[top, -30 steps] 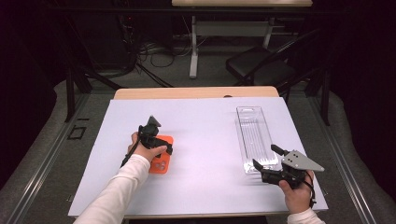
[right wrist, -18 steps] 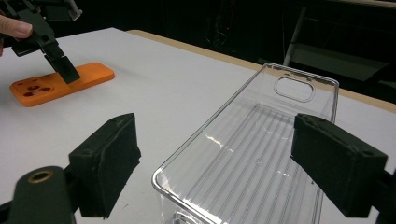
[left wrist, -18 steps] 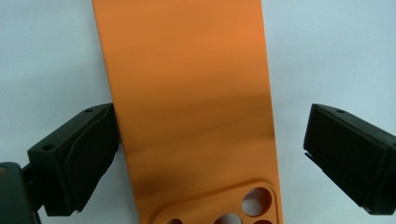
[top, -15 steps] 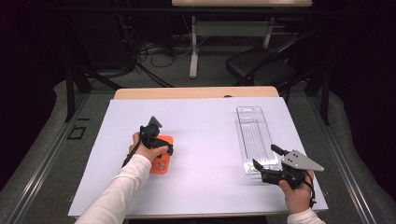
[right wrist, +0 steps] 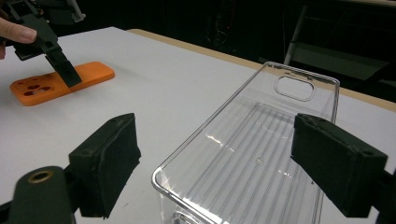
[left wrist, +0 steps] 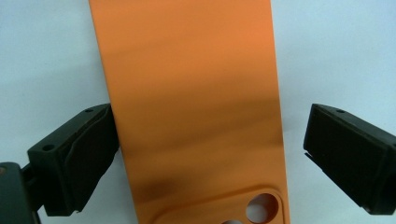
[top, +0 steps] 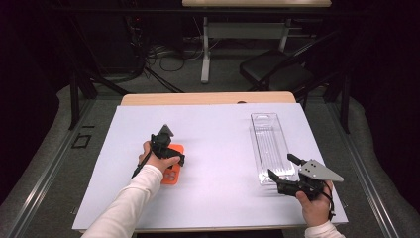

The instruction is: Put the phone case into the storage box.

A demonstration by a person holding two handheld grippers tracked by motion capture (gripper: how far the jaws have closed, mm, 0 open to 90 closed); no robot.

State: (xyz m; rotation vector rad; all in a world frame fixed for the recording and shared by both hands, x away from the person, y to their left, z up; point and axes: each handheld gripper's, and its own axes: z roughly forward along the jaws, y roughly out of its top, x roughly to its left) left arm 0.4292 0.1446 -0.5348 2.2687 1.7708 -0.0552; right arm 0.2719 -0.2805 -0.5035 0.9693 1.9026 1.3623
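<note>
Nothing has shifted since earlier: left gripper (left wrist: 205,154) spread astride orange phone case (left wrist: 196,102), long axis running straight ahead between its jaws; right gripper (right wrist: 224,163) spread, empty, before clear tray (right wrist: 261,140).

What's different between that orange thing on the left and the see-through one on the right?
The orange phone case is opaque and flat; the clear plastic tray is transparent, ribbed inside, with raised walls. The tray looks longer. The left gripper straddles the case with its fingers open; the right gripper, also open, brackets the tray's near end. Both lie flat on the white table.
</note>
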